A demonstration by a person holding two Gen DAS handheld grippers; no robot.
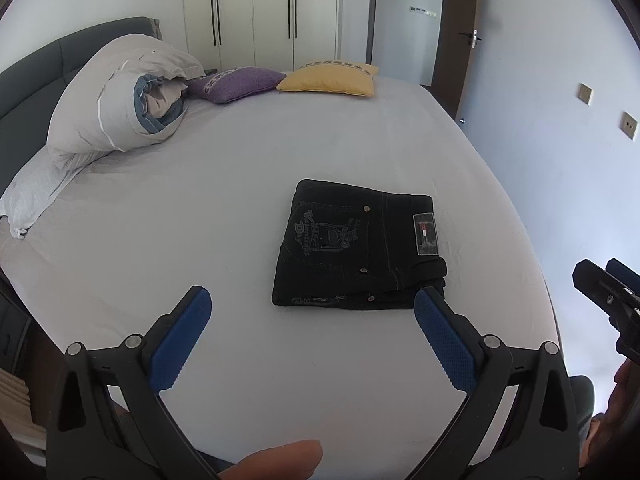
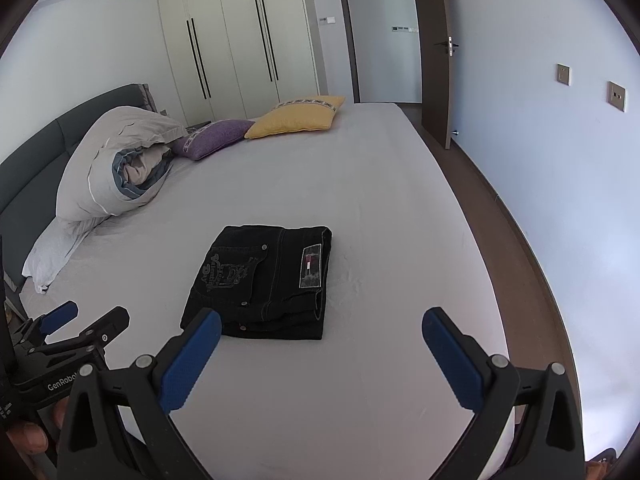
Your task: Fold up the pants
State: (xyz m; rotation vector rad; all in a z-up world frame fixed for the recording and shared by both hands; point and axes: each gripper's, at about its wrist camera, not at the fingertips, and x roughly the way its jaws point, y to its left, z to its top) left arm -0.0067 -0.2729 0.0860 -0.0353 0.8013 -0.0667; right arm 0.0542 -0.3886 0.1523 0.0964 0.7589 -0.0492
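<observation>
The black denim pants (image 1: 358, 246) are lying in a small neat square pile on the pale grey bed sheet (image 1: 240, 208). The folding is looking done, though I cannot see under the pile. The left gripper (image 1: 312, 336) and right gripper (image 2: 322, 354) are both hanging wide apart, holding nothing.

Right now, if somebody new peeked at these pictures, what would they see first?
Probably the black pants, folded into a neat square in the middle of the pale bed, with a small label patch facing up. Next, the blue-padded left gripper and right gripper, both wide open in front of the pants and touching nothing. At the far end of the bed lie a purple cushion and a yellow cushion, beside a rolled-up duvet.
</observation>
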